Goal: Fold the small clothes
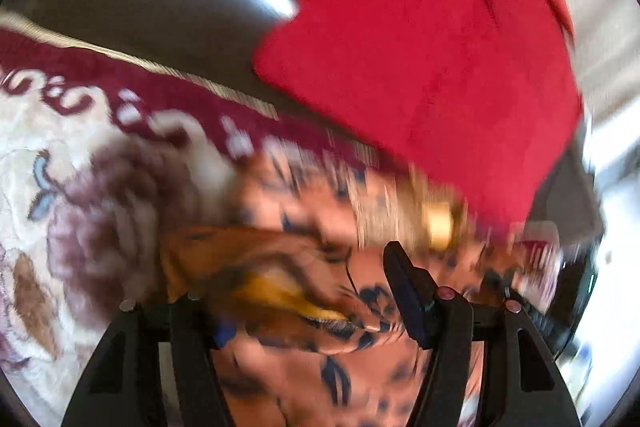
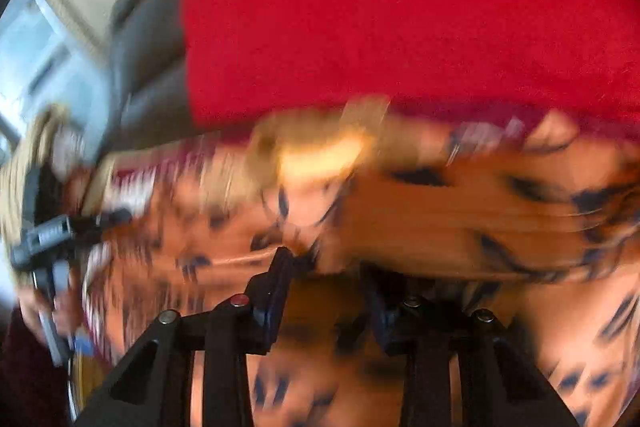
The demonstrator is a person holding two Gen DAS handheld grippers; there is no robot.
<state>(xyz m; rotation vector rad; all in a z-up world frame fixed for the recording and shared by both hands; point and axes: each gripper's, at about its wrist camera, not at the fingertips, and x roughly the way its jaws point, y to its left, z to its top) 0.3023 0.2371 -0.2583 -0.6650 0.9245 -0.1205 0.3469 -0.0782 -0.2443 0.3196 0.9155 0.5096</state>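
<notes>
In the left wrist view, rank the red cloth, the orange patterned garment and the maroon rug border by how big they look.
1. red cloth
2. orange patterned garment, though nearness enlarges it
3. maroon rug border

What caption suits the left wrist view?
Left tool among orange patterned cloth, red cloth beyond, image blurred.

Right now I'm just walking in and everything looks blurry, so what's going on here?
A person is folding a small orange garment with dark blue print, using two handheld grippers. The left gripper has bunched cloth between its fingers; the right gripper also sits in the fabric, though blur hides whether it is clamped. A red cloth lies behind, over a patterned rug.
</notes>
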